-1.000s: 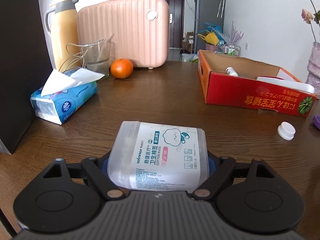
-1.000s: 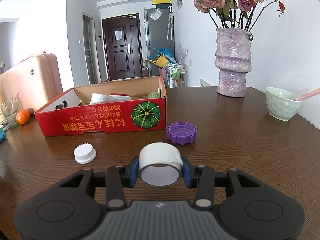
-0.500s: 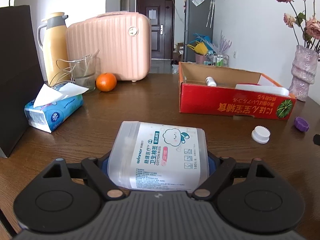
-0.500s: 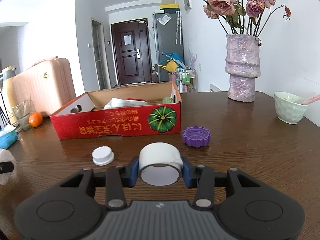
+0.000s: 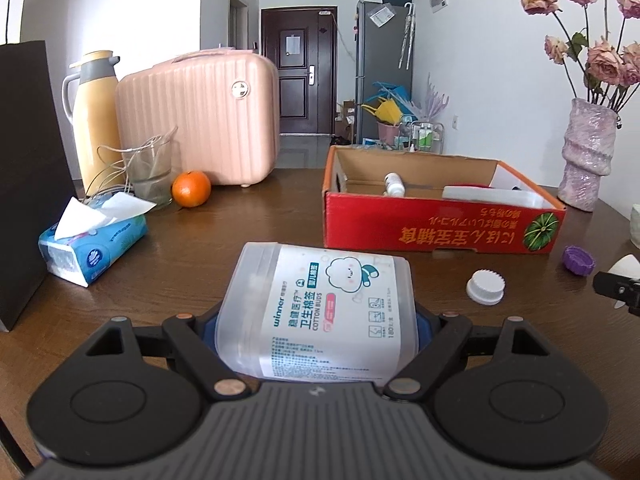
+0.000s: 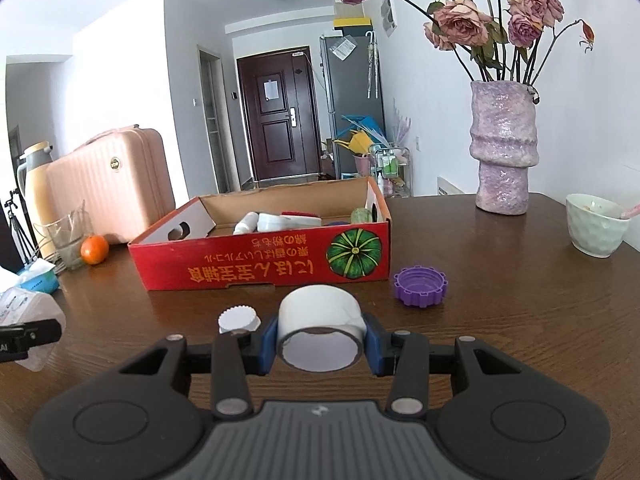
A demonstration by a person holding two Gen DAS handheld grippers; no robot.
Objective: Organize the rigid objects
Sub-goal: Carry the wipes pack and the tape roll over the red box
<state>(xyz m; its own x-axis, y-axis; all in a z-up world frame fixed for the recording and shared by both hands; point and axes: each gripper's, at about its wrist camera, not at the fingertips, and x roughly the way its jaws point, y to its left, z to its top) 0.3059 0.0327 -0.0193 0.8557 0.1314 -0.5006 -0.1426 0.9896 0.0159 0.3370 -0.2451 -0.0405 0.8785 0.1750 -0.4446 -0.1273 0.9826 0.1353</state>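
Note:
My left gripper [image 5: 316,324] is shut on a clear cotton-bud box [image 5: 320,312] with a white label, held above the wooden table. My right gripper [image 6: 320,340] is shut on a white tape roll [image 6: 320,328]. The red cardboard box [image 5: 440,220] stands ahead and to the right in the left wrist view, and ahead in the right wrist view [image 6: 264,264]; it holds a small white bottle [image 5: 394,184] and other items. A white cap [image 5: 485,286] and a purple cap [image 5: 578,261] lie on the table in front of it.
A tissue pack [image 5: 92,240], an orange [image 5: 191,189], a glass [image 5: 152,176], a yellow flask [image 5: 96,120] and a pink case [image 5: 200,116] stand at the left. A black bag [image 5: 28,168] is at the far left. A purple vase [image 6: 502,152] and a bowl [image 6: 596,224] stand at the right.
Both grippers have risen and pulled back from the red box, each keeping its object. The left view has swung right, so the box and caps sit more central.

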